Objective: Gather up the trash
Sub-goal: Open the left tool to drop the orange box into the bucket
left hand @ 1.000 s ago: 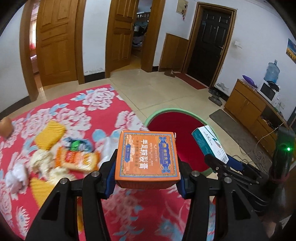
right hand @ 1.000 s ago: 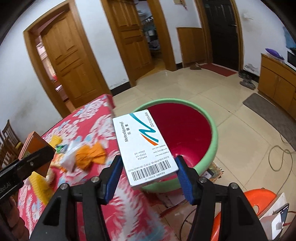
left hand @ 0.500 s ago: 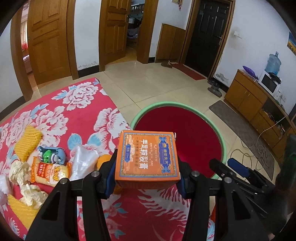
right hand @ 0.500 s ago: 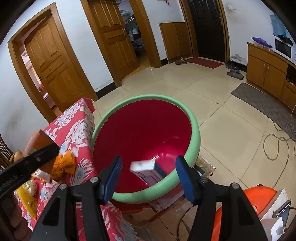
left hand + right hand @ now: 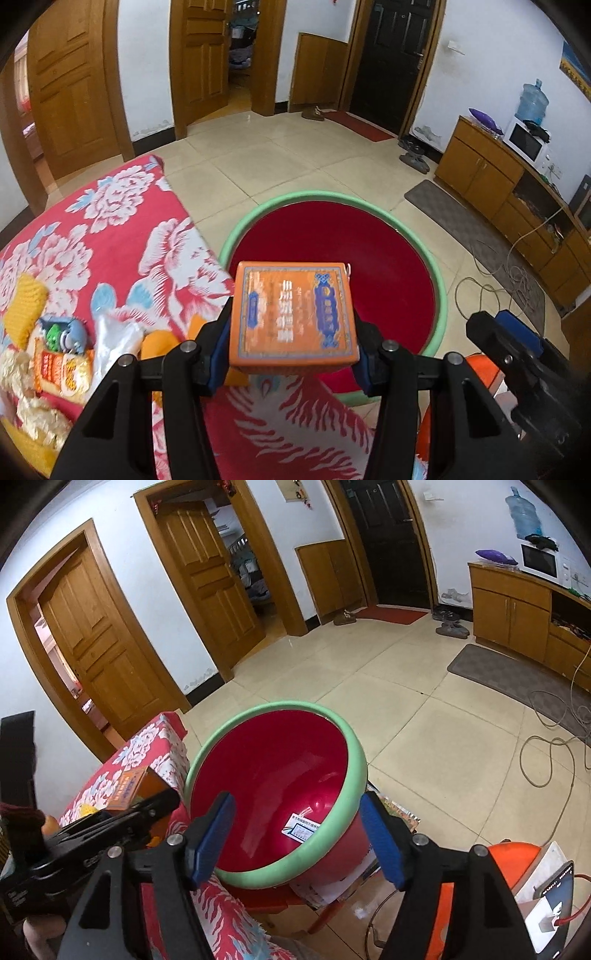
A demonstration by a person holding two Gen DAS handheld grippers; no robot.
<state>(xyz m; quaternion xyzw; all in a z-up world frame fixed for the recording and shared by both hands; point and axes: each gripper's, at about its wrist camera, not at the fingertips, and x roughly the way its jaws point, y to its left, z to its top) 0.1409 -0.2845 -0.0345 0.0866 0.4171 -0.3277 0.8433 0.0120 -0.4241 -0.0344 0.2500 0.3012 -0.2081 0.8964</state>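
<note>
A: That basin (image 5: 360, 771) is deep red inside with a mint green rim. The little box (image 5: 301, 829) lying in it at about 6 o'clock is white with a blue-green label.

B: Yep, and the box (image 5: 293, 315) in the black gripper with blue pads (image 5: 291, 350) is orange with a blue ornamental border. The tablecloth (image 5: 110, 229) at 9 o'clock is red with white peonies and pale blue leaves. Doors are honey brown, one is near black, and the floor tiles are cream.

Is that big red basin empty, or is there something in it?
Not empty: a white box lies at the bottom of the basin.
</note>
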